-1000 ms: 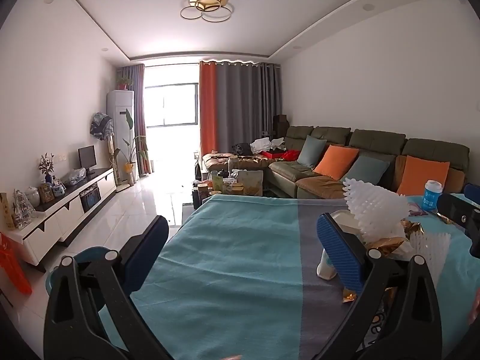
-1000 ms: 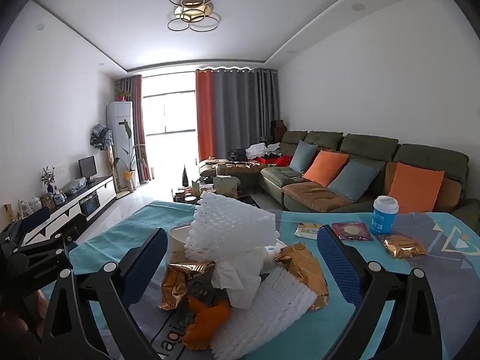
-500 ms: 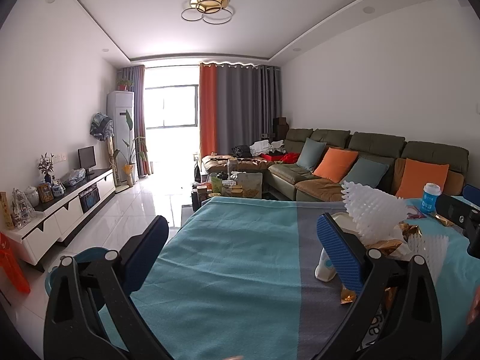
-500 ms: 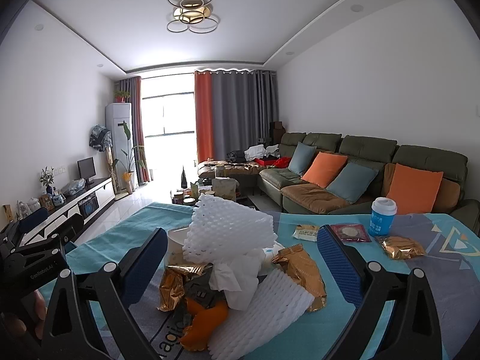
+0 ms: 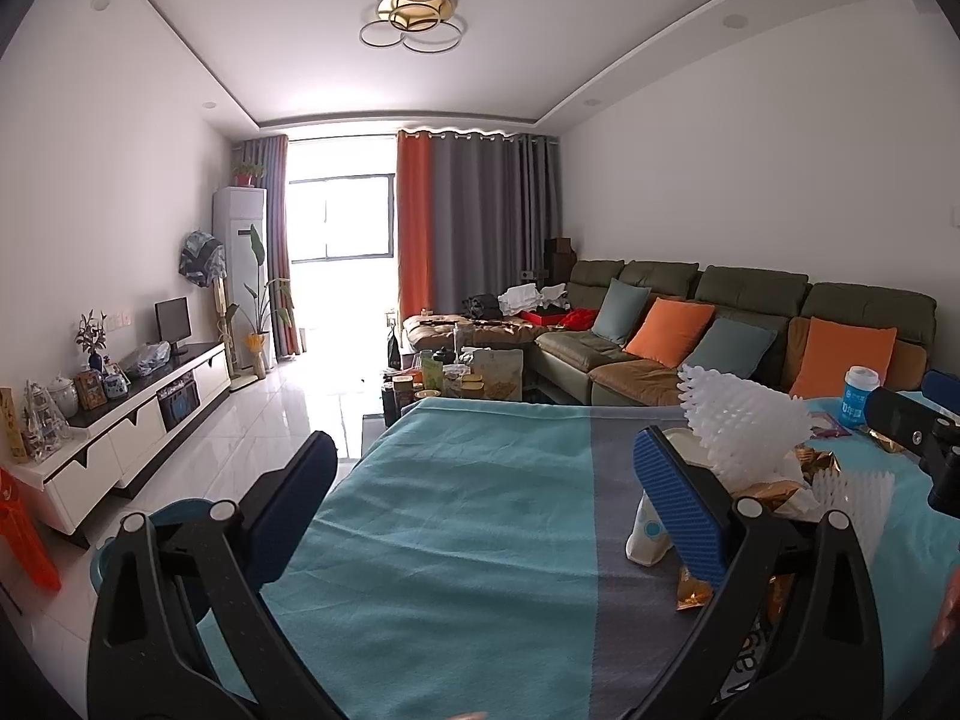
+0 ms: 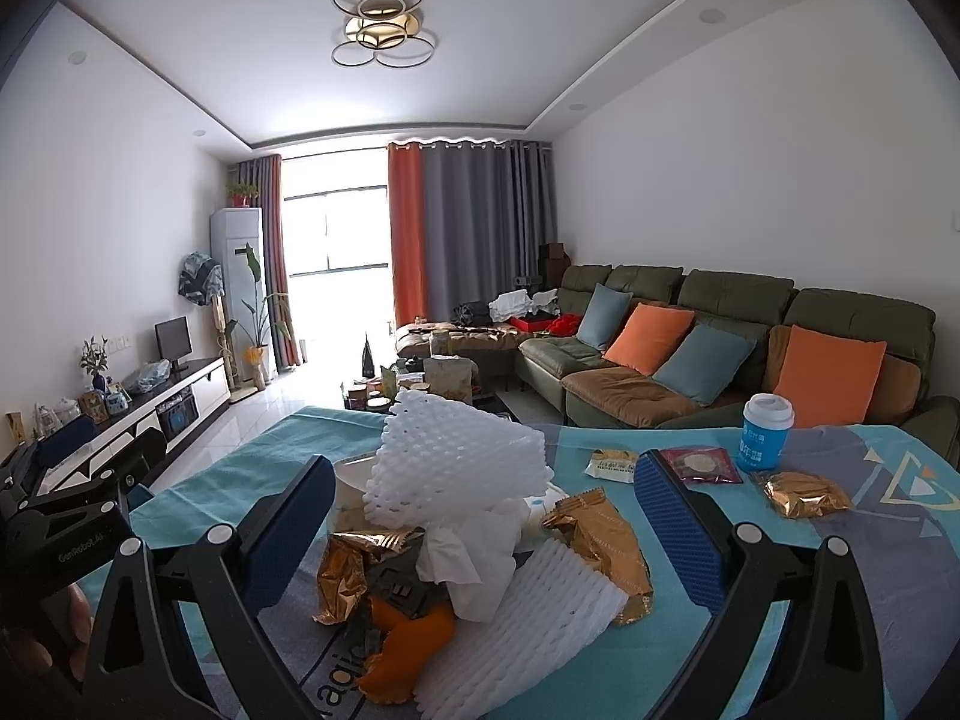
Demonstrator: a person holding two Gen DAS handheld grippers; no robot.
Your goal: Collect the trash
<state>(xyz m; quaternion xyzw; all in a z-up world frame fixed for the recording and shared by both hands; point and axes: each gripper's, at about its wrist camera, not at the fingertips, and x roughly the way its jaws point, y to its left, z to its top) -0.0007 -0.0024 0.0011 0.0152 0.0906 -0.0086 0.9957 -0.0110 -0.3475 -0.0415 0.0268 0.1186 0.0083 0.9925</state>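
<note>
Left tool (image 5: 486, 480): pads wide apart, nothing between them, held over the bare teal part of the bench
Right tool (image 6: 486, 498): pads wide apart, nothing gripped, aimed at the trash pile that sits between and below them
Hands: part of a hand (image 6: 42, 648) shows at the lower left edge of the right view, behind the other tool
Trash pile (image 6: 480, 546): white foam net (image 6: 456, 462) on top, crumpled tissue (image 6: 474, 558) under it, a second foam net (image 6: 528, 612) lying toward the camera, gold wrappers (image 6: 600, 534) at both sides, orange peel (image 6: 414, 642) at the front; all heaped on the bench, right of the left tool
Loose trash: pale packet (image 6: 615, 463), dark red packet (image 6: 699, 464) and a gold wrapper (image 6: 804, 493) lie apart from the pile, toward the far right edge
Cup (image 6: 765, 431): blue with white lid, upright, just behind the red packet
Bench (image 5: 456, 540): covered by a teal cloth with a grey band; printed letters show by the pile
Room: green sofa (image 6: 720, 324) with orange and blue-grey cushions along the right wall; orange and grey curtains (image 6: 456, 228) beside a bright window; white TV cabinet (image 5: 138, 420) on the left; low table crowded with jars past the bench; ring lamp (image 6: 381, 24) on the ceiling; glossy white floor
</note>
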